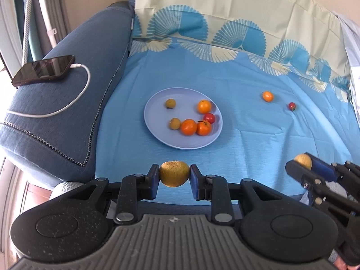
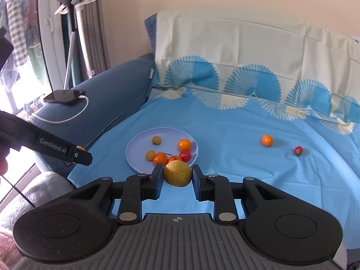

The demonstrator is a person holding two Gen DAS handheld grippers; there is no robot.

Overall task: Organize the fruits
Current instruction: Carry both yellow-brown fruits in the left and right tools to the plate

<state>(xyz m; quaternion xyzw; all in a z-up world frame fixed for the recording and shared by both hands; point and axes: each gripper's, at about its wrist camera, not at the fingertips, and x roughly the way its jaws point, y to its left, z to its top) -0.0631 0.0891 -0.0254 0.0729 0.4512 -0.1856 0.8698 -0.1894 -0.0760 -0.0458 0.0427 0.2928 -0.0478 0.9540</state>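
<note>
A pale blue plate (image 1: 157,135) (image 2: 139,164) lies on the blue cloth and holds several small oranges, brownish-yellow fruits and a red one. My left gripper (image 1: 174,174) is shut on a brownish-yellow round fruit (image 1: 174,173), held above the cloth in front of the plate. My right gripper (image 2: 177,174) is shut on a similar yellow fruit (image 2: 177,173) near the plate's front edge; it also shows at the right of the left wrist view (image 1: 303,165). A loose orange (image 1: 267,96) (image 2: 267,140) and a small red fruit (image 1: 292,106) (image 2: 298,150) lie on the cloth at the right.
A dark blue cushion (image 1: 67,112) (image 2: 112,103) borders the cloth on the left, with a phone (image 1: 43,69) (image 2: 64,96) and white cable on it. A patterned pillow (image 1: 225,22) (image 2: 247,51) stands behind.
</note>
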